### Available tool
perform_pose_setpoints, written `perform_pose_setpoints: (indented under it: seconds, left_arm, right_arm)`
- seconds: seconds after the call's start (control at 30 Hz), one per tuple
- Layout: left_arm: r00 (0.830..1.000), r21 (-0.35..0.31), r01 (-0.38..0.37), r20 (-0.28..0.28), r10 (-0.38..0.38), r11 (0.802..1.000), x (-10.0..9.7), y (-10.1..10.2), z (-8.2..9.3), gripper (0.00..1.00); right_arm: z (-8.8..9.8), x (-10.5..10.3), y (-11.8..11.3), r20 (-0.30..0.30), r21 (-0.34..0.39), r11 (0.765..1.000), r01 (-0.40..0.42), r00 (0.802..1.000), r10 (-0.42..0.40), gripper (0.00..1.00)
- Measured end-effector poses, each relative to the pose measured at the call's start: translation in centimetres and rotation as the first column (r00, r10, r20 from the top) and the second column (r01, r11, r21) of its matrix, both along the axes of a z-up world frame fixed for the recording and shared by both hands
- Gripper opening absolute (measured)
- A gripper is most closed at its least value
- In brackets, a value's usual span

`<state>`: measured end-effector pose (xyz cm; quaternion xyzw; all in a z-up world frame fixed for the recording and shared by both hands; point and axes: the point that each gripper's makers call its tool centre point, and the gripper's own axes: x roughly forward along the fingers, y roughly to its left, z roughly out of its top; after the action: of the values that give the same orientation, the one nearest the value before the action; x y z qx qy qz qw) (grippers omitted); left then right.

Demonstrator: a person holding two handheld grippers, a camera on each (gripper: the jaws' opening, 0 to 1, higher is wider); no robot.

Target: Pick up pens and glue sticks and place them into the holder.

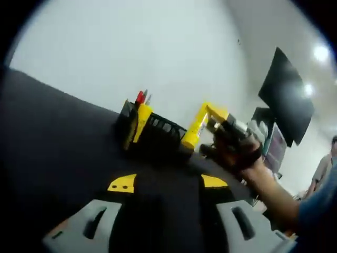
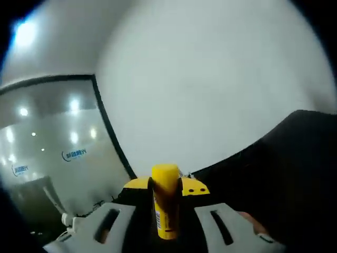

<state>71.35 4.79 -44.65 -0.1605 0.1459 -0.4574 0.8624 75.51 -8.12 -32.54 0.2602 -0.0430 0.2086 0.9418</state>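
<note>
The black mesh holder [image 1: 158,134] stands on the black table [image 1: 52,137], with red pens [image 1: 140,97] and a yellow glue stick [image 1: 141,122] upright in its left end. My left gripper [image 1: 167,183] is open, low over the table in front of the holder, with nothing between its yellow tips. A gloved hand [image 1: 234,150] holds my right gripper [image 1: 199,126] at the holder's right end, tilted down toward it. In the right gripper view, my right gripper [image 2: 165,185] is shut on a yellow glue stick [image 2: 165,211] that stands upright between the jaws.
A dark monitor [image 1: 287,97] hangs at the right behind the table, and a person [image 1: 325,169] stands at the far right. A white wall [image 2: 210,79] and a glass partition [image 2: 52,137] lie beyond the table edge [image 2: 295,174].
</note>
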Motion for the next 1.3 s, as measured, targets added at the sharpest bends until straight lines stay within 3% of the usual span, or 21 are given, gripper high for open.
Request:
perform_pose_setpoints:
  seconds: [0.13,0.33,0.7,1.03,1.3]
  left_arm:
    - [0.998,0.043,-0.007,0.060,0.004,0.999,0.2,-0.1,-0.1,0.59]
    - [0.992,0.041,-0.013,0.127,0.007,0.999,-0.2,0.1,0.1,0.73]
    - [0.983,0.083,-0.005,0.181,-0.010,0.997,-0.4,-0.4,-0.2,0.96]
    - [0.984,0.061,-0.008,0.179,-0.003,0.998,-0.2,-0.2,0.1,0.96]
    - [0.983,0.055,-0.012,0.182,0.002,0.998,-0.2,0.0,0.2,0.96]
  right_arm:
    - [-0.1,1.1,0.4,0.007,-0.052,0.999,0.003,1.000,-0.003,0.16]
    - [0.0,2.8,0.6,0.030,-0.142,0.990,0.023,0.999,-0.019,0.17]
    - [-1.3,5.0,1.8,0.078,-0.266,0.961,0.072,0.996,-0.053,0.17]
    - [-2.1,5.8,3.1,0.129,-0.368,0.923,0.108,0.990,-0.064,0.17]
    - [-3.4,6.0,3.5,0.128,-0.395,0.913,0.102,0.990,-0.056,0.17]
